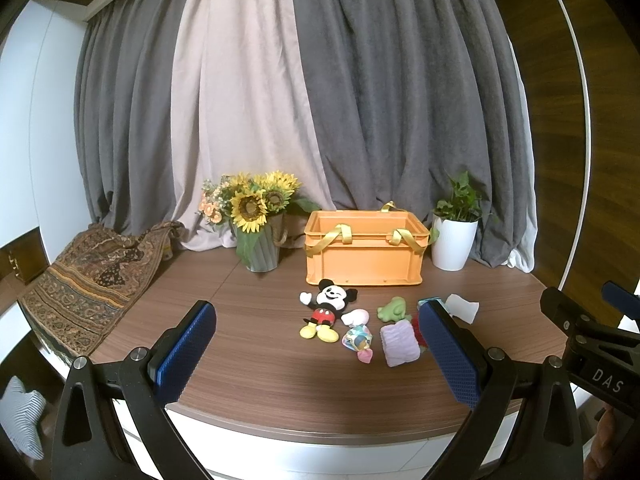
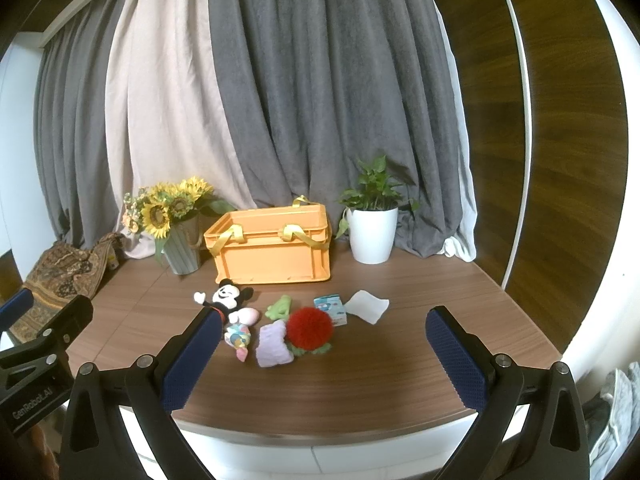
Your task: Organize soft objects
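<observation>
Left tongs [image 1: 320, 352]: released, blue pads spread wide, gripping nothing, held low over the near table edge.
Soft toys, left wrist view: mouse plush [image 1: 326, 310] on its back, black ears, red shorts, yellow shoes; pink-white soft piece [image 1: 356, 317] touching it at 3 o'clock; patterned cloth bundle [image 1: 359, 342] just below; green frog [image 1: 393, 310]; lilac knit roll [image 1: 399, 343].
Placement, left wrist view: cluster lies on the table at 12 to 1 o'clock of the tongs, apart from both pads; orange crate [image 1: 362, 252] with yellow straps stands behind it at 12 o'clock.
Right tongs [image 2: 324, 356]: released, pads wide apart, holding nothing.
Soft toys, right wrist view: red pompom [image 2: 309, 327] beside the lilac roll; small printed box [image 2: 330, 307]; white cloth [image 2: 367, 306].
Placement, right wrist view: toys at 11 to 12 o'clock, the mouse plush partly hidden behind the left pad.
Surface: brown wood-grain table [image 2: 380, 380].
Room: grey and pale curtains [image 1: 320, 80]; sunflowers [image 1: 250, 204] at 11 o'clock; potted plant [image 2: 371, 220] at 1 o'clock.
</observation>
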Demonstrator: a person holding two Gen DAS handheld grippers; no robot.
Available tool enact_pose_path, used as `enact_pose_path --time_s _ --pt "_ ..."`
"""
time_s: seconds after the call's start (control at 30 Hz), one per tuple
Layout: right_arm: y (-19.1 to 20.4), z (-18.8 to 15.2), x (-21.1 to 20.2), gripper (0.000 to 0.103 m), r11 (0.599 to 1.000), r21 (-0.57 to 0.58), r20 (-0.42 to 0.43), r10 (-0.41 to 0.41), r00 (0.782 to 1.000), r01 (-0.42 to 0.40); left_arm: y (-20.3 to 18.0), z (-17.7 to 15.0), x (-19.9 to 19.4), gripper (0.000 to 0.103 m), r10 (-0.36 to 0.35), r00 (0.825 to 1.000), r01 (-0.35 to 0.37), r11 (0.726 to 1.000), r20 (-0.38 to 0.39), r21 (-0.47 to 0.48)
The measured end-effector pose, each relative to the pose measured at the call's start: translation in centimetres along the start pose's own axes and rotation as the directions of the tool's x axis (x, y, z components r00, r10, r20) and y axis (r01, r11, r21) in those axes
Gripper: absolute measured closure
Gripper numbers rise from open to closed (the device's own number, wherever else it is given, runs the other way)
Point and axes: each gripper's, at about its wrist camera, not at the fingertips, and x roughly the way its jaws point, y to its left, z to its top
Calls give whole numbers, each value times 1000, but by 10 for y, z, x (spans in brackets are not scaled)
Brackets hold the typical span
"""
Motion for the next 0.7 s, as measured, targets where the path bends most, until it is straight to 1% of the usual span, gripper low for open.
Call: enact_pose_path --time_s 0.43,0.7 --pt "-1 0 1 0 1000 0 0 1 1000 -1 0 -5 0 0 -2 1000 2 1000 3 -1" --pt "-3 -1 2 0 1000 2 0 -1 1000 1 -8 -2 5 0 -12 1000 12 1000 -6 8"
